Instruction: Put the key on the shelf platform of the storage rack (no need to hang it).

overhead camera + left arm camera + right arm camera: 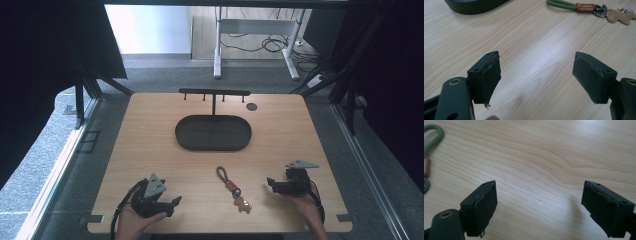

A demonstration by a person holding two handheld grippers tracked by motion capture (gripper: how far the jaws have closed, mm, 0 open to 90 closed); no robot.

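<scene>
Near edge of the table point(150, 115), high view: left gripper point(170, 205) at about 7 o'clock from table centre, held in a hand, jaws spread wide with nothing between them. Right gripper point(270, 184) at about 5 o'clock, jaws likewise spread and empty, pointing inward toward the middle.

Between the two, at 6 o'clock from centre: the keychain point(232, 187), lying flat on the wood, apart from both grippers. Green cord loop at its far end, brown leather tab and metal ring in the middle, tan bear-shaped charm nearest the person.

Handling, as a judgement: light, limp, will dangle and swing once lifted; the ring is likely slippery, the flat charm hard to get under. Best hold looks like the cord loop, or just beside the tab, where the cord is round and stands proud of the table.

Farther off, at 12 o'clock: dark oval tray point(192, 142), and behind it a black T-shaped rack point(214, 92) with small hooks, standing upright.

Views compared: the left gripper view gives detail on the keychain point(586, 7) — printed tab, ring, charm shape — that the high view blurs. The right gripper view catches the cord loop point(432, 137) at its left edge. The high view alone gives rack, hooks and both hands.
</scene>
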